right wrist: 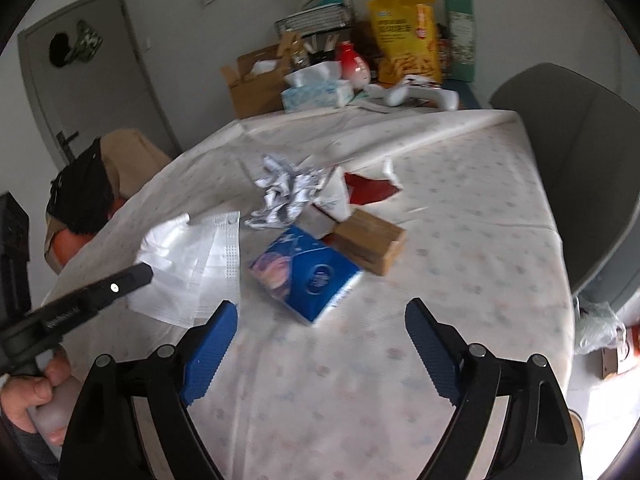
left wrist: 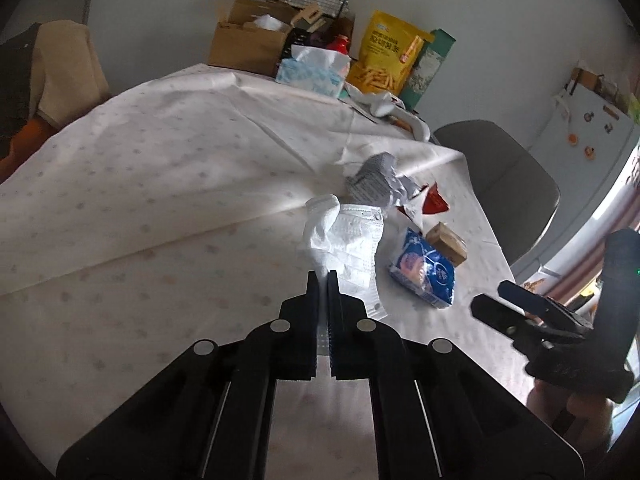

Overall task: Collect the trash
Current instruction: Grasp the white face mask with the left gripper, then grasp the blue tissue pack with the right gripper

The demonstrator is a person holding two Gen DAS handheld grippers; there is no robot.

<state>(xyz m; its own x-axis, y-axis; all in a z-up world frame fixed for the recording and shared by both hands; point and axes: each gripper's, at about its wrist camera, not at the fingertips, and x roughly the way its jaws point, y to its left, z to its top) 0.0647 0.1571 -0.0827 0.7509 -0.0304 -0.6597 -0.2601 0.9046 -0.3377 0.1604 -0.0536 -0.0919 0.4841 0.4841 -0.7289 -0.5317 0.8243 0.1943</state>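
Observation:
My left gripper (left wrist: 323,276) is shut on a white crumpled tissue (left wrist: 320,226) that lies over a white face mask (left wrist: 358,248) on the tablecloth. Beyond lie crumpled printed paper (left wrist: 374,180), a red wrapper (left wrist: 434,200), a blue tissue pack (left wrist: 424,270) and a small brown box (left wrist: 446,243). My right gripper (right wrist: 320,310) is open and empty, just in front of the blue pack (right wrist: 308,272). The right wrist view also shows the tissue (right wrist: 166,246), mask (right wrist: 208,264), paper (right wrist: 286,192), wrapper (right wrist: 370,190), box (right wrist: 370,238) and left gripper (right wrist: 132,276).
At the table's far edge stand a cardboard box (left wrist: 248,40), a tissue box (left wrist: 314,72), a yellow snack bag (left wrist: 386,58) and a green carton (left wrist: 430,68). A grey chair (right wrist: 580,168) stands at the right. A plastic bag (right wrist: 598,326) lies on the floor.

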